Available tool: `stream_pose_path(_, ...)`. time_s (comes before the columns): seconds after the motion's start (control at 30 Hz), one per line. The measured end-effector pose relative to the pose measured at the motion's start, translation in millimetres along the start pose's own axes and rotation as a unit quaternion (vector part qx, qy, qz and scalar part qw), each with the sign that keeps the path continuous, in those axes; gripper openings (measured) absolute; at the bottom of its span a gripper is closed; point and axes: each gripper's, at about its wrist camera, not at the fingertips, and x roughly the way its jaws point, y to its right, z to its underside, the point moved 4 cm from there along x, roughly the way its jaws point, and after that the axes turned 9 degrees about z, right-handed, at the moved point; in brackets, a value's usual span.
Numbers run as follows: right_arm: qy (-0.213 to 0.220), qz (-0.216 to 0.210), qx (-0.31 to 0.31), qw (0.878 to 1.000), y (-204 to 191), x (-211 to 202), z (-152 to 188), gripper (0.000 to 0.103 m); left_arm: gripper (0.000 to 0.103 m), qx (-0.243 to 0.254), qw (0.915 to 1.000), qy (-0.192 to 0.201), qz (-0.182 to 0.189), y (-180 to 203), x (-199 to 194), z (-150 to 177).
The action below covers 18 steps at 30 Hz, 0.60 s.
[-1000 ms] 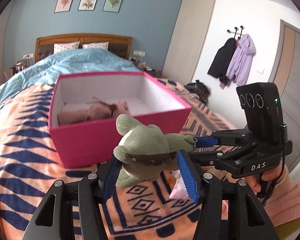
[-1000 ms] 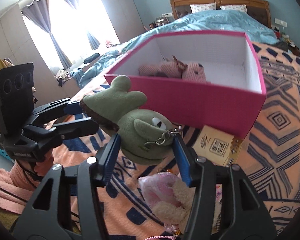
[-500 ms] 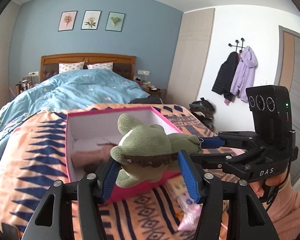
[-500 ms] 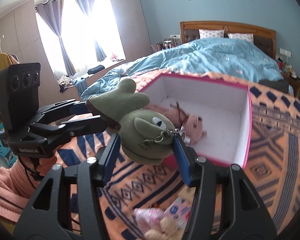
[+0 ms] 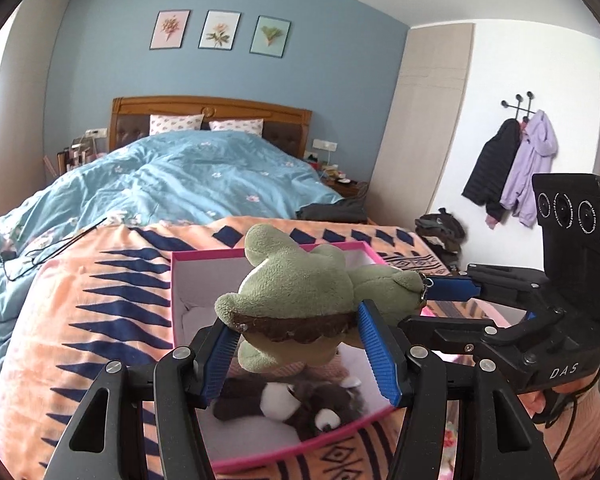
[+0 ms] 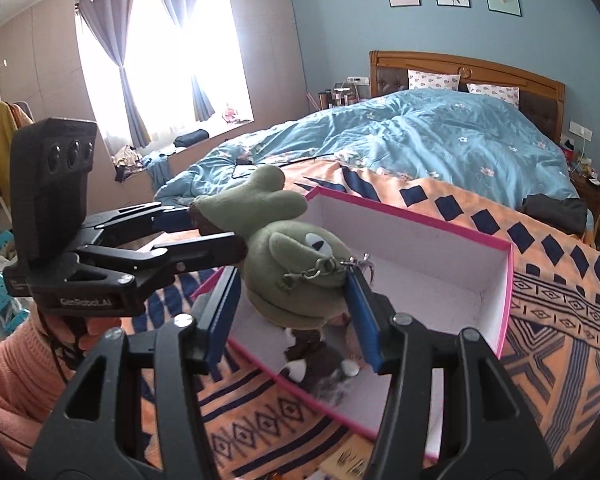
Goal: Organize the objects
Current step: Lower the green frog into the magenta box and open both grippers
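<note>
The left claw (image 5: 298,350) grasps the lower body of a green frog plush (image 5: 300,300), its blue pads pressed against the brown frilled band on both sides. The right claw (image 6: 290,304) is clenched on the same toy at the head end, one pad against the cheek and the other beside the small metal keychain (image 6: 324,268) that hangs from the head. Held between the two claws, the frog lies roughly level in the air, above the open pink box (image 5: 204,258).

Each claw is carried by a person's hand in a peach sleeve (image 6: 8,368), seen at the lower edge of both views.

Under the frog, inside the white-lined box, lies a dark brown plush (image 5: 300,400) with white patches, and a pinkish plush (image 5: 296,366) shows just behind it, mostly covered by the frog. The box rests on an orange blanket (image 5: 100,300) with dark blue diamonds, spread over the foot of the bed.

Farther off, a light blue duvet (image 5: 172,184) covers the rest of the bed up to two patterned pillows (image 5: 176,123) and a wooden headboard (image 5: 212,106). Three framed plant prints (image 5: 220,32) hang on the blue wall. Jackets (image 5: 512,168) hang from hooks on the white wall, and curtains (image 6: 112,40) frame a bright window.
</note>
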Motion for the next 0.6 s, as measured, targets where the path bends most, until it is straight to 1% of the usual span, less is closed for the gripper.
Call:
stream_pose_path(0.07,-0.006,0.001,0.002,1.000,5.3,10.5,-3.8,0.057,0.060,-0.006,1.0000,-0.007,-0.004,-6.6,8.8,-1.1)
stream_pose_path(0.23,-0.036,0.004,0.011,0.999,20.3,45.9,-8.6,0.057,0.060,-0.019,0.9990,-0.035,-0.019,-24.7,36.1,-3.7)
stream_pose_path(0.4,-0.064,0.001,0.025,0.998,35.3,74.7,-10.3,0.057,0.060,-0.048,0.9960,-0.071,-0.026,-43.1,62.0,-3.2)
stream_pose_path(0.6,-0.094,0.025,0.015,0.995,43.4,101.4,-10.4,0.056,0.059,-0.067,0.9904,-0.112,-0.046,-52.8,88.5,0.0)
